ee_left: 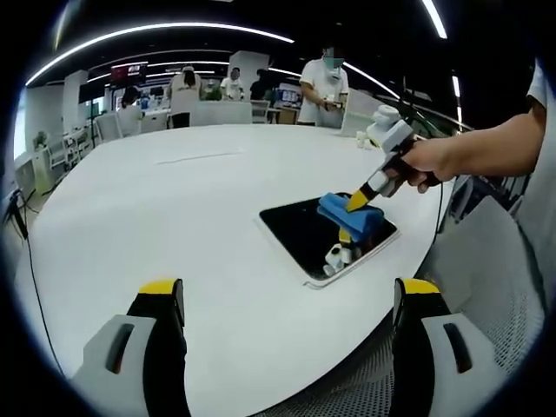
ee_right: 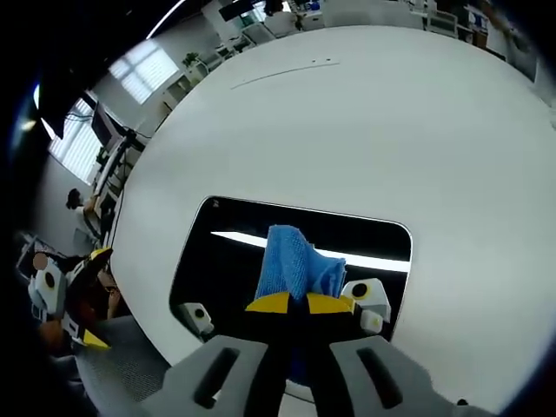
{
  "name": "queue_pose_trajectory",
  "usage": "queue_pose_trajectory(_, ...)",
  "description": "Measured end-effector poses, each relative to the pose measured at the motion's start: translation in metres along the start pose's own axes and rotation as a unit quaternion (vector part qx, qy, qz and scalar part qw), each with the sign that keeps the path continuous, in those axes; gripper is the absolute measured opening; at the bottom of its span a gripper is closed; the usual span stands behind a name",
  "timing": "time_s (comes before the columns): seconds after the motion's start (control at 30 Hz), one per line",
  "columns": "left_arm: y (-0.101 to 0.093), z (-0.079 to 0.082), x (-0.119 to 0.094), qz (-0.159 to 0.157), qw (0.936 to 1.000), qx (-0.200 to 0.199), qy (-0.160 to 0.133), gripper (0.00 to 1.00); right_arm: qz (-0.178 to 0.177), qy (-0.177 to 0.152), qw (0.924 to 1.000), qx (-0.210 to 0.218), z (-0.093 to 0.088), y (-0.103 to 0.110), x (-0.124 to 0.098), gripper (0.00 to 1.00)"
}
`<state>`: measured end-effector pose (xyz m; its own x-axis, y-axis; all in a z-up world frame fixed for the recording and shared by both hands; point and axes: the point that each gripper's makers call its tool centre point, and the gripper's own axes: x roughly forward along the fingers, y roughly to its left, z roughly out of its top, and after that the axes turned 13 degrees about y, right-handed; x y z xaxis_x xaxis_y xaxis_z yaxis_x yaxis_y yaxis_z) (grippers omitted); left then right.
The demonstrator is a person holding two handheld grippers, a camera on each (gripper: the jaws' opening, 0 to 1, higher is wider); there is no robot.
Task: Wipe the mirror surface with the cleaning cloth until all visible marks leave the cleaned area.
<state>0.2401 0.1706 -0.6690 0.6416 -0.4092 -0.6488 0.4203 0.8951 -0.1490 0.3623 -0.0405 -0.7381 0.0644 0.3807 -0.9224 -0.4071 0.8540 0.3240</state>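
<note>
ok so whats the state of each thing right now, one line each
blue cleaning cloth: bunched, clamped in the right gripper's jaws, pressed on the mirror
rectangular dark mirror with white frame: flat on the table, reflecting ceiling lights
right gripper: shut on the cloth, held by a hand
left gripper: open, holding nothing, above the table edge
round white table: holds the mirror near its edge

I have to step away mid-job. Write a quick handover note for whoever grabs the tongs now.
Right tongs: shut on the blue cloth, pressing it onto the mirror.
Left tongs: open, holding nothing, hovering above the white table, off to the side of the mirror.
Mirror lies flat near the table edge, cloth around its middle.
Done: cloth gripped and on the glass.
Left: wipe the whole surface. Marks are too hard to judge through the reflections, so check up close before stopping.
</note>
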Motion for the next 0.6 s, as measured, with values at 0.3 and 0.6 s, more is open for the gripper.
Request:
queue_pose_trajectory(0.3, 0.0, -0.001, 0.0, -0.002, 1.0, -0.004, 0.001, 0.99, -0.007, -0.003, 0.9999, 0.011, -0.006, -0.017, -0.008, 0.0)
queue_pose_trajectory(0.6, 0.002, 0.0, -0.001, 0.002, 0.9999, -0.012, -0.002, 0.99, -0.009, -0.001, 0.9997, 0.023, -0.011, -0.031, -0.013, 0.0)
